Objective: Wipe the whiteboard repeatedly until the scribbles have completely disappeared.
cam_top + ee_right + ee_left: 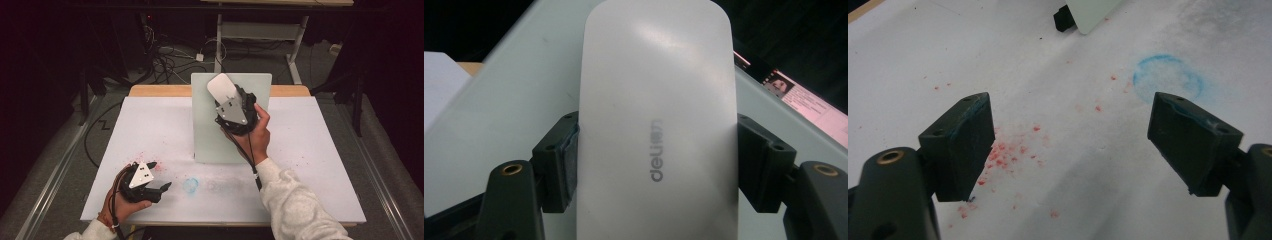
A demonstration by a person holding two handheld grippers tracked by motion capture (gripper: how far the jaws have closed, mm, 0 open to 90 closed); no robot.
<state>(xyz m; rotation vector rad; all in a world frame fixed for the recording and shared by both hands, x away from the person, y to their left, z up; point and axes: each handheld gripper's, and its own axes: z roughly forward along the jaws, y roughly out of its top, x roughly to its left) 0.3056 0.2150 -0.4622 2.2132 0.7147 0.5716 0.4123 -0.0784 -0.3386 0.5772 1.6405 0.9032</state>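
Note:
A white computer mouse [221, 87] with grey lettering [655, 165] is held above a pale upright board [225, 145]. My right gripper [227, 97] is shut on the mouse's two sides; in the right gripper view its jaws press the mouse [656, 100] from left and right, and the board [514, 90] lies behind. My left gripper [160, 175] rests low near the table's front left, open. Nothing lies between its pads [963, 145], only white sheet.
A white sheet [300, 165] covers the table. A faint blue ring stain [190, 185] [1168, 77] and red crumbs [1008, 150] mark it near the left gripper. The board's black foot [1063, 20] stands on the sheet. Cables [165, 60] lie on the floor beyond the table.

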